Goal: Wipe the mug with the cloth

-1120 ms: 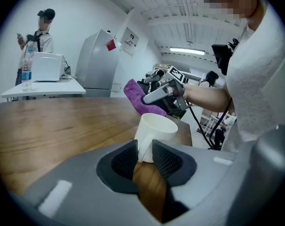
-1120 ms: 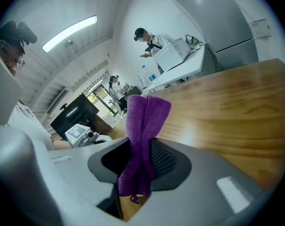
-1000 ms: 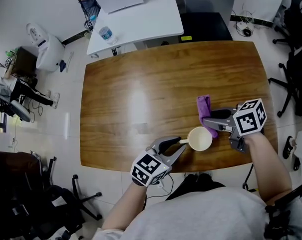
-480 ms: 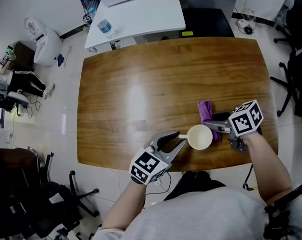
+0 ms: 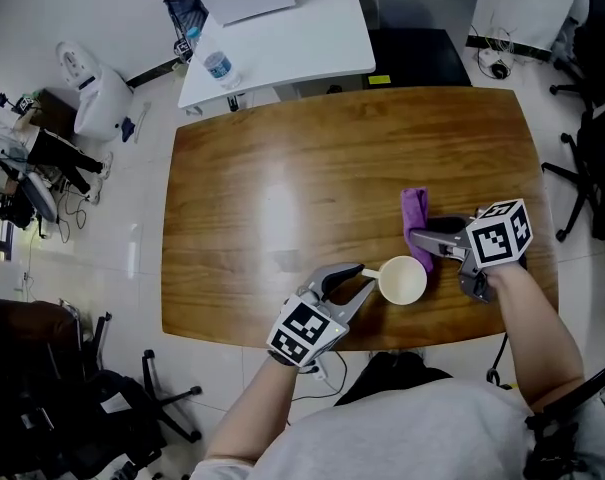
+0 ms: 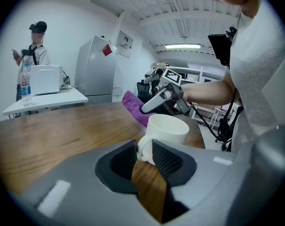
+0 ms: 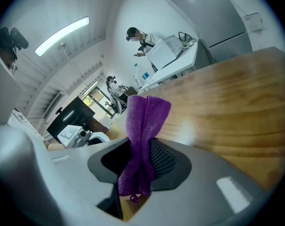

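Head view shows, at the near edge of the table (image 5: 282,168), the left gripper (image 5: 354,280) pinching the white mug (image 5: 402,280) by its handle, its jaws just closed tighter. Slightly farther right, the right gripper (image 5: 422,245) clamps the purple cloth (image 5: 415,213) just beside the mug. I judge the wiping is hardly begun.

The left claw (image 5: 365,278) has just been closing slightly on the handle of the mug (image 5: 402,280), which sits between its jaws. The right claw (image 5: 420,246) has shifted the cloth (image 5: 414,208) a little against the mug's side.
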A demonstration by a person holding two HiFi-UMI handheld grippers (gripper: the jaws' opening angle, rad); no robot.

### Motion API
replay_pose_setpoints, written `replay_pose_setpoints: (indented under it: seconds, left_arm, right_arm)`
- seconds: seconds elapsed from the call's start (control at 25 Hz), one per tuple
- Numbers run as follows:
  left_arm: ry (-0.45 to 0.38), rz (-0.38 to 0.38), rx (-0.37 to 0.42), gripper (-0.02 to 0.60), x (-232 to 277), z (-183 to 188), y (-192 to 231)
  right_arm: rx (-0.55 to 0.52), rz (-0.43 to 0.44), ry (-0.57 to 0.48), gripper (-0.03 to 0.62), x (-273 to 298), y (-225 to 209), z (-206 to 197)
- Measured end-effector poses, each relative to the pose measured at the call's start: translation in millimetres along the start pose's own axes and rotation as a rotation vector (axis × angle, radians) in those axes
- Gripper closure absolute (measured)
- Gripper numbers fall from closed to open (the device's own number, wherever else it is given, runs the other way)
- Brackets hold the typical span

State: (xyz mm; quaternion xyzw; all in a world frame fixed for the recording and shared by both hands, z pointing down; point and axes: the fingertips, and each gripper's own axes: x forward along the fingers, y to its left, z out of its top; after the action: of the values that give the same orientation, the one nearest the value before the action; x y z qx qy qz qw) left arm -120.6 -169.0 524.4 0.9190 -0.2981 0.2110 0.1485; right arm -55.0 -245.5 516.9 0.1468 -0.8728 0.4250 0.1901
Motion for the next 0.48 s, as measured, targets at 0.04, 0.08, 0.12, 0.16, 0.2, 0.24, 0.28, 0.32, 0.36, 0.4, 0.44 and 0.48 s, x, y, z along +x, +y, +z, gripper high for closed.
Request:
replay_pose_setpoints:
  seconds: [0.04, 0.08, 0.12, 0.16, 0.2, 0.24, 0.28, 0.32, 0.36, 0.4, 0.44, 0.48]
  left_arm:
    - [-0.001, -0.001, 0.001, 0.491, 1, 1, 2]
    - [-0.003, -0.001, 0.002, 0.491, 2, 2, 5]
    - [-0.006, -0.001, 0.004, 0.491, 3, 3, 7]
    - [-0.008, -0.002, 0.005, 0.491, 4, 5, 9]
    - [-0.011, -0.002, 0.003, 0.492, 6, 5, 10]
    - [-0.013, -0.003, 0.0, 0.492, 7, 6, 11]
    - [-0.016, -0.003, -0.004, 0.492, 8, 6, 11]
    - [-0.018, -0.004, -0.009, 0.491, 9, 7, 12]
    - [-0.022, -0.004, -0.016, 0.491, 10, 7, 13]
    - [-0.025, -0.004, -0.024, 0.491, 10, 8, 13]
    - [-0.029, -0.005, -0.035, 0.492, 11, 9, 13]
    - [-0.031, -0.008, -0.047, 0.492, 11, 10, 13]
  right_arm:
    - [-0.007, 0.008, -0.003, 0.467, 1, 3, 4]
    - [-0.012, 0.019, -0.008, 0.467, 2, 6, 8]
    - [-0.016, 0.032, -0.015, 0.467, 3, 10, 12]
    - [-0.017, 0.046, -0.021, 0.467, 4, 14, 16]
    - [-0.016, 0.06, -0.022, 0.467, 6, 17, 17]
    - [-0.015, 0.074, -0.017, 0.467, 8, 20, 17]
    - [-0.013, 0.086, -0.01, 0.467, 10, 22, 15]
    - [-0.008, 0.096, -0.002, 0.467, 13, 24, 12]
    - [0.0, 0.104, 0.003, 0.467, 14, 24, 10]
    - [0.013, 0.109, 0.005, 0.467, 16, 23, 8]
    - [0.028, 0.113, 0.005, 0.467, 16, 22, 5]
    - [0.043, 0.115, 0.008, 0.467, 17, 19, 3]
